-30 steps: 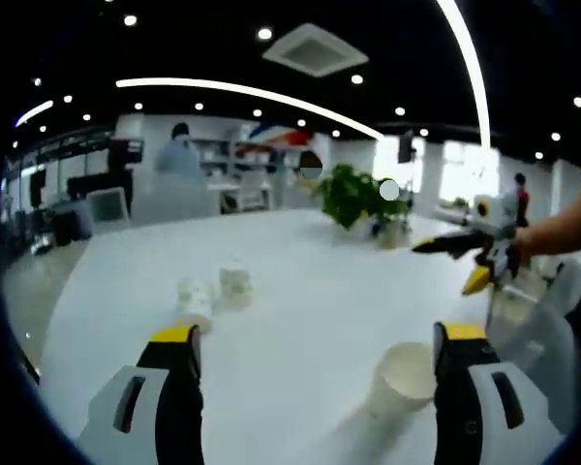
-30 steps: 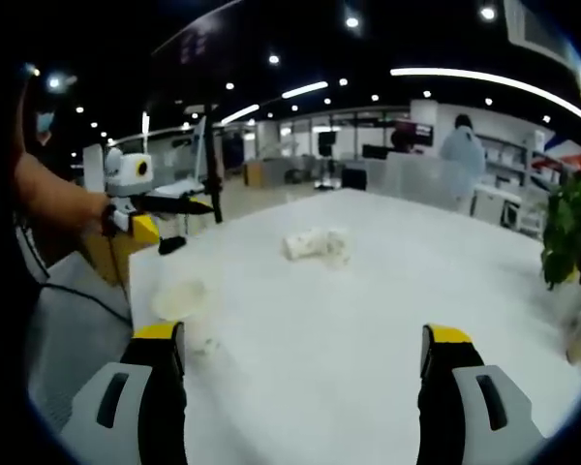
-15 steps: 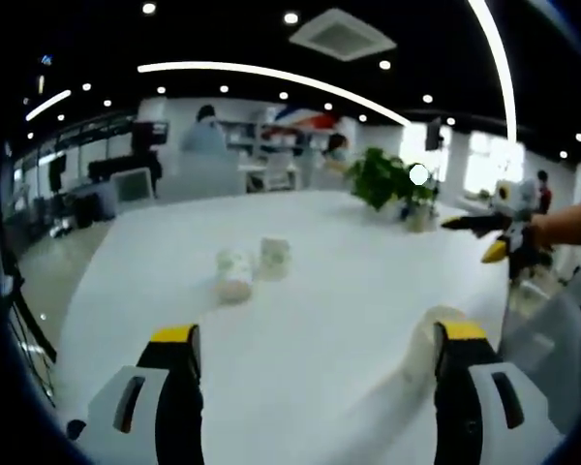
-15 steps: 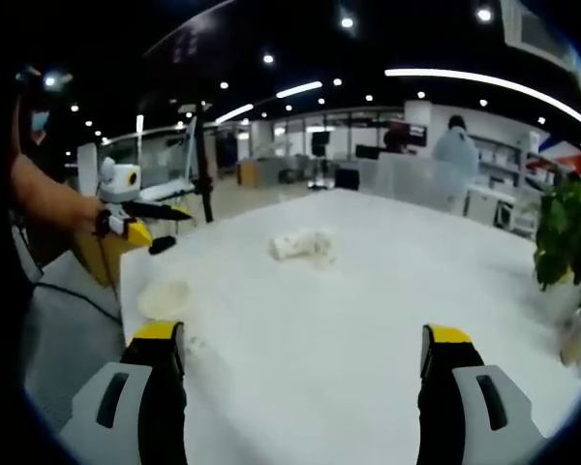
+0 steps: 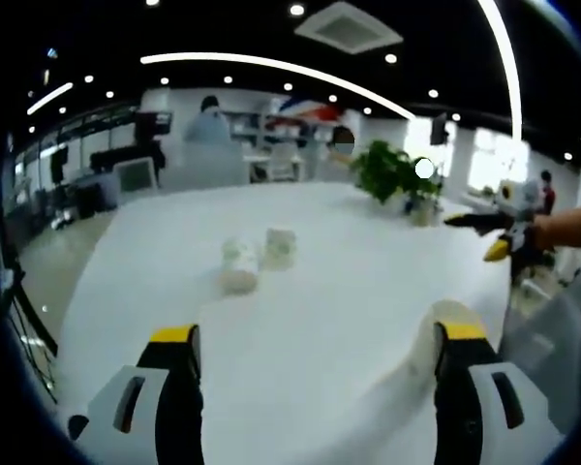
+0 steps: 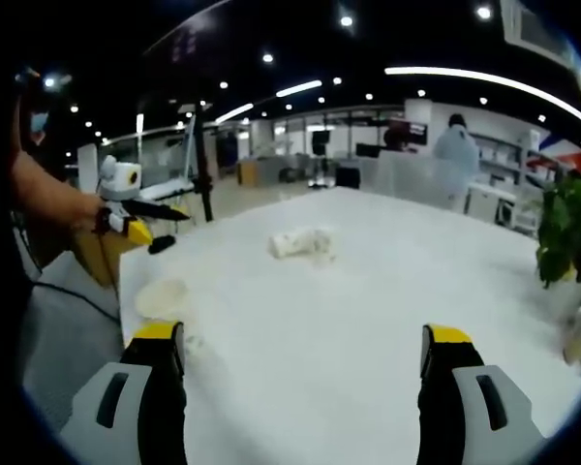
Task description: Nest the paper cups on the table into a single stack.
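Both grippers, left (image 5: pixel 315 373) and right (image 6: pixel 302 373), hold their fingers wide apart, grasping nothing. Two cups (image 5: pixel 259 260) sit mid-tabletop (image 5: pixel 329 291); another cup (image 6: pixel 162 297) stands near its edge.

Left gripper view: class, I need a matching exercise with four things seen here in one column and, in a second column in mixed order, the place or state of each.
Things
1. Upright cup
2. Tipped cup
3. Near cup
4. Potted plant

Places or states
A. at the table's far edge
B. lying on its side, mid-table
C. partly hidden behind the left gripper's right-hand finger
D. standing mid-table, beside a fallen one

Pairs: 1-D, 2-B, 3-C, 4-A
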{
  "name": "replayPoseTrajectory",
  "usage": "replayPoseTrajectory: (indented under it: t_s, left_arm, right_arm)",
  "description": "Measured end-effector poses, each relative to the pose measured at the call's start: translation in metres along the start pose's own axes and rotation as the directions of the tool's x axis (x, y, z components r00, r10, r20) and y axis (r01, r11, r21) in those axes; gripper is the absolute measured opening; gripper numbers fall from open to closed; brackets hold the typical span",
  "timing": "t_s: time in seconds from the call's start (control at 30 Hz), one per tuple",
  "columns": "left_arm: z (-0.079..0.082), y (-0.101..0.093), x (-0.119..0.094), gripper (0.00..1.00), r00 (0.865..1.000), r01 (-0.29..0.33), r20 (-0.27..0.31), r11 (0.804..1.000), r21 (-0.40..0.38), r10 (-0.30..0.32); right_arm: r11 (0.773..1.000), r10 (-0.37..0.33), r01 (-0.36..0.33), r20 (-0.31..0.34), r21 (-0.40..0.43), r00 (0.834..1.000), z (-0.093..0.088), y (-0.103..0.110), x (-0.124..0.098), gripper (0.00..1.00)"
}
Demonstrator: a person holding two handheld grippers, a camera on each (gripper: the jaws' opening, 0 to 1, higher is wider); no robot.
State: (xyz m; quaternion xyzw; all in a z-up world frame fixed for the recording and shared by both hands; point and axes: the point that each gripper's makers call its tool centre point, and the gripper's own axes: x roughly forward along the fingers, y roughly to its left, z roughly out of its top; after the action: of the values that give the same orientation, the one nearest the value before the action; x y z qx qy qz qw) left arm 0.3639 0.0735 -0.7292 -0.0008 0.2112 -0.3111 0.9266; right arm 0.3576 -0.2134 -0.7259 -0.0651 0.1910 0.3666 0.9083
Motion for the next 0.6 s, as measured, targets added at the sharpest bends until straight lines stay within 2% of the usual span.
replayPoseTrajectory:
  t_s: [0.3,0.43,0.6]
  left_arm:
    - [0.001,0.008,0.012,0.98,0.999,0.0,-0.05,1.0,-0.025,-0.001]
    - [-0.003,0.02,0.025,0.98,0.994,-0.02,-0.106,0.998,-0.054,0.014]
    - [0.005,0.03,0.044,0.98,0.991,-0.029,-0.129,0.997,-0.069,0.019]
  right_arm:
    - [1.0,0.002,-0.002,0.0,0.013,1.0,-0.002,-0.002,0.005,1.0]
    - [1.0,0.0,0.0,-0.001,0.02,1.0,-0.004,-0.005,0.005,1.0]
    - [1.0,-0.006,0.006,-0.005,0.025,1.0,-0.007,-0.009,0.006,1.0]
